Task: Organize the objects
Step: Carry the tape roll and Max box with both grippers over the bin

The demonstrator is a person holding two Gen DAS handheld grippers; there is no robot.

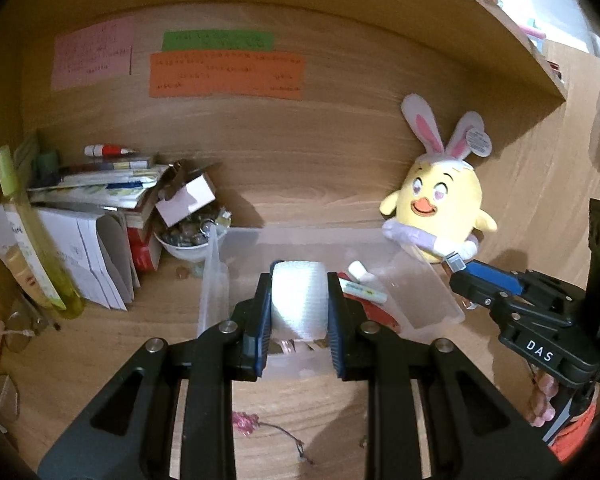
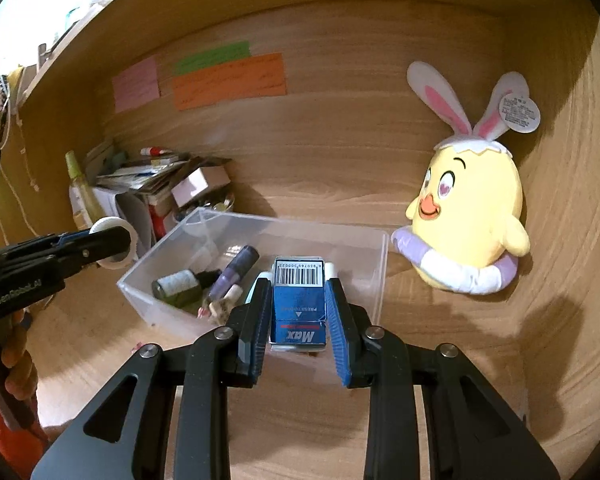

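- left gripper [image 1: 299, 300] clamped on a white roll of bubble wrap [image 1: 299, 296], held above the clear plastic bin [image 1: 210, 280].
- right gripper [image 2: 298, 312] clamped on a blue max staples box [image 2: 299, 300] over the same bin.
- bin holds small bottles [image 2: 178, 286].
- yellow chick plush [image 2: 470, 216] leans just beyond the bin.

A blue box [image 2: 299, 302] marked "Max" is clamped between the pads of the right gripper [image 2: 299, 312], above a clear plastic bin [image 2: 380, 264]. Small bottles [image 2: 204, 282] are seen inside the bin. At nine o'clock a white roll [image 2: 114, 246] is gripped by the left gripper [image 2: 116, 245]. A yellow plush chick [image 2: 470, 216] is propped at two o'clock.
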